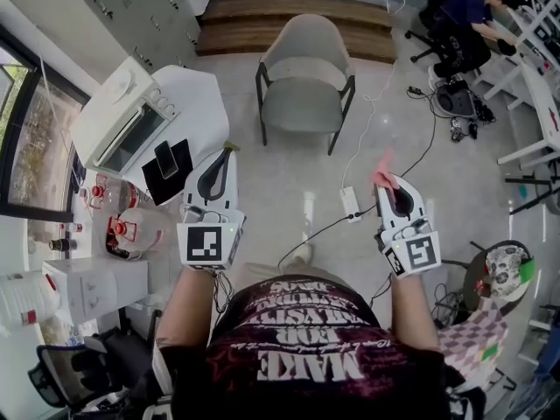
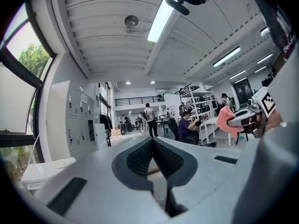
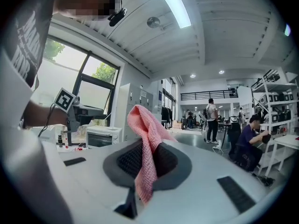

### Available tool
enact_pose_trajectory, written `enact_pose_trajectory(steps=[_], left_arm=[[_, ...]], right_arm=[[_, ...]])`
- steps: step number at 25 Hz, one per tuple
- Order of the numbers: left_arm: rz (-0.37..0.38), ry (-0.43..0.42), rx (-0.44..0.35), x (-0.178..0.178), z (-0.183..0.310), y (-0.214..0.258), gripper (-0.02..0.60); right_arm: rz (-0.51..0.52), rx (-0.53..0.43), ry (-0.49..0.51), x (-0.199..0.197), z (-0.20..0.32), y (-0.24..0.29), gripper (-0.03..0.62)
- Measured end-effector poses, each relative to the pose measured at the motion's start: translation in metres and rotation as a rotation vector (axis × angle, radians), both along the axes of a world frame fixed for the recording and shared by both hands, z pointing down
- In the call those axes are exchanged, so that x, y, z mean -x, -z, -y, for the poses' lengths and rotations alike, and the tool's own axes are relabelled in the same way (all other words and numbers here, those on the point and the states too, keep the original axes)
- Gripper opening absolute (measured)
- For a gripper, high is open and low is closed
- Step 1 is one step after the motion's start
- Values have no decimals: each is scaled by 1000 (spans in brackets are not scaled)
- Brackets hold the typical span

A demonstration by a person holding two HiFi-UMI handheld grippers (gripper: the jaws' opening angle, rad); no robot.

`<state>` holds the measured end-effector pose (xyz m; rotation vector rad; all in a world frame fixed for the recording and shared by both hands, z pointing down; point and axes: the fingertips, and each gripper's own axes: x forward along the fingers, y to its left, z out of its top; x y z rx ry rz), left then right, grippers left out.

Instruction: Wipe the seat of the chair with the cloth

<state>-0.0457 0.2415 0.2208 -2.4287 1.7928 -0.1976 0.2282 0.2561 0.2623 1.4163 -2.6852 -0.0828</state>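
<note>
The grey chair (image 1: 303,84) with dark legs stands on the pale floor, well ahead of both grippers; its seat is bare. My right gripper (image 1: 386,180) is shut on a pink cloth (image 1: 383,177), held up in the air. In the right gripper view the cloth (image 3: 145,127) sticks up from between the dark pads (image 3: 127,160) and hangs over them. My left gripper (image 1: 229,151) is held level with it, jaws closed together with nothing between them. The left gripper view shows its pads (image 2: 140,157) meeting, and the cloth (image 2: 226,119) off to the right.
A white table (image 1: 197,94) at the left carries a toaster oven (image 1: 127,122) and a dark phone (image 1: 167,159). A power strip (image 1: 350,203) and cables lie on the floor between me and the chair. A person (image 1: 471,20) sits at the far right.
</note>
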Motion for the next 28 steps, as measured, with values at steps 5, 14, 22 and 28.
enact_pose_trajectory(steps=[5, 14, 22, 28], left_arm=[[19, 32, 23, -6, -3, -4, 5], [38, 20, 23, -18, 6, -4, 6], [36, -20, 31, -25, 25, -13, 6], [7, -26, 42, -21, 56, -20, 6]], right_arm=[[26, 8, 27, -11, 12, -3, 31], [58, 8, 13, -24, 23, -6, 31], [49, 21, -18, -31, 37, -14, 31], [25, 22, -22, -25, 65, -13, 31]])
